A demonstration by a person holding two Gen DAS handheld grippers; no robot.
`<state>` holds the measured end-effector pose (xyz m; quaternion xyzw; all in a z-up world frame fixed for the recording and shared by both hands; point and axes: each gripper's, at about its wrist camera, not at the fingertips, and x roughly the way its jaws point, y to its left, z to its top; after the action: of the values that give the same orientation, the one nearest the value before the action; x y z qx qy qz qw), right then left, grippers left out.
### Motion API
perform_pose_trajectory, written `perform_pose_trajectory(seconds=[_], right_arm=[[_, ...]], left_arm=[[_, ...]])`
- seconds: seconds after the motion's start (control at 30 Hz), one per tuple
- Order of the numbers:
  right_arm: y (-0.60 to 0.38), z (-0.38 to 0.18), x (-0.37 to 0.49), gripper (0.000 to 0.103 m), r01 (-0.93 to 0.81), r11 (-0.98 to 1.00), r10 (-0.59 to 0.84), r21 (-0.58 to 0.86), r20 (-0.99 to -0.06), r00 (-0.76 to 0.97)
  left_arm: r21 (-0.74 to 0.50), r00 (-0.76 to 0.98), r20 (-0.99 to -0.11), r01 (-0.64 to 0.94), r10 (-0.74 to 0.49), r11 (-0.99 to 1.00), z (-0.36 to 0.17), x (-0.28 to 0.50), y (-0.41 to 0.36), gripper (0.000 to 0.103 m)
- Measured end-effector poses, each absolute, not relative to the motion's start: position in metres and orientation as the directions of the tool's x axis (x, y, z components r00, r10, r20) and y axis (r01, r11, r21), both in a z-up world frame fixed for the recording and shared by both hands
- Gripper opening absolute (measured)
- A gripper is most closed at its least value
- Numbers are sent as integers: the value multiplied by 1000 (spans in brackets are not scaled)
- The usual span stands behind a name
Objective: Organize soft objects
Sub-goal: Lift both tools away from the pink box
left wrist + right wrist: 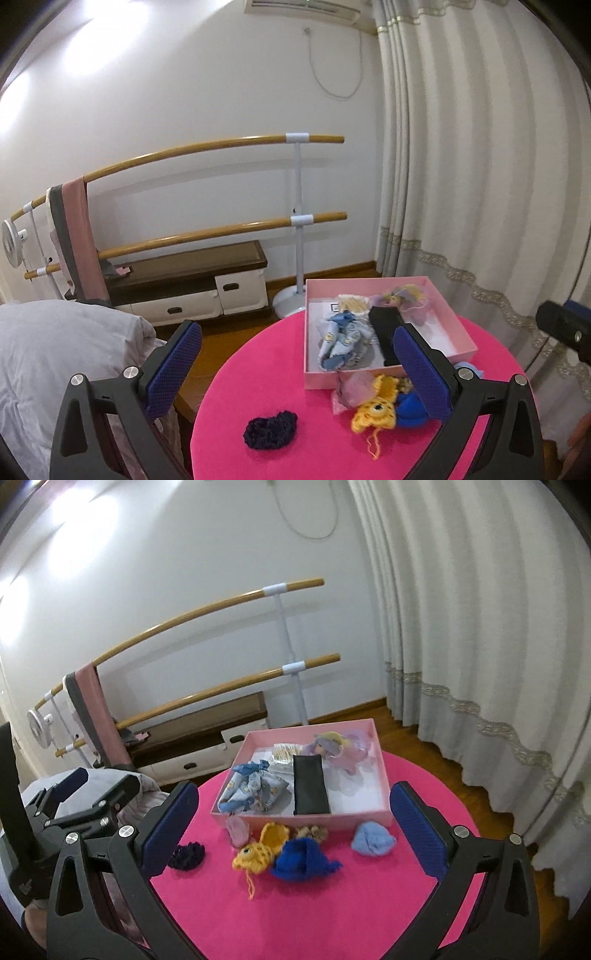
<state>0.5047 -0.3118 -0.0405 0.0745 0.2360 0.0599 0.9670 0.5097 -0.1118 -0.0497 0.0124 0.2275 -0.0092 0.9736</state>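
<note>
Left hand-held gripper: hanging wide open above the desk, gripping nothing; the dark navy crocheted piece is lying low between its blue pads, apart from both.
Right hand-held gripper: also standing wide open and holding nothing, with the loose soft things lying between its fingers, lower centre of the frame.
Loose soft things: the yellow crocheted toy is touching the royal blue knitted piece; the light blue knitted piece is lying apart to the right, the pale pink pouch just beside the box's front wall.
Pink box: sitting at the desk's far side, holding a blue printed cloth bundle, a black pouch and a purple-haired doll.
Desk: round, wearing a bright pink cover.
Room: a double ballet barre is standing along the white wall at centre left, a pale curtain is filling the right side, and a bed is showing at lower left.
</note>
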Motion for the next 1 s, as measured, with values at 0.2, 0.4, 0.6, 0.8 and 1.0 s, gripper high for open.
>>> perform_pose_trajectory(seconds=[0.2, 0.4, 0.6, 0.8, 1.0], right_arm=[[-318, -44, 461, 103, -48, 983, 122, 180, -428, 895], [-314, -47, 427, 103, -24, 986, 91, 165, -416, 905], [-303, -49, 400, 103, -3, 993, 53, 122, -404, 913], [-294, -50, 376, 103, 6, 995, 34, 99, -393, 919], [-285, -45, 355, 103, 2, 997, 25, 72, -364, 931]], left_arm=[[10, 903, -428, 31, -24, 999, -43, 453, -103, 103], [9, 905, -424, 32, -25, 999, -37, 403, -95, 103], [11, 913, -408, 22, -15, 1000, -28, 359, -93, 103], [-6, 910, -415, 18, -19, 1000, -31, 319, -86, 103], [-14, 913, -408, 13, -17, 1000, -24, 292, -81, 103]])
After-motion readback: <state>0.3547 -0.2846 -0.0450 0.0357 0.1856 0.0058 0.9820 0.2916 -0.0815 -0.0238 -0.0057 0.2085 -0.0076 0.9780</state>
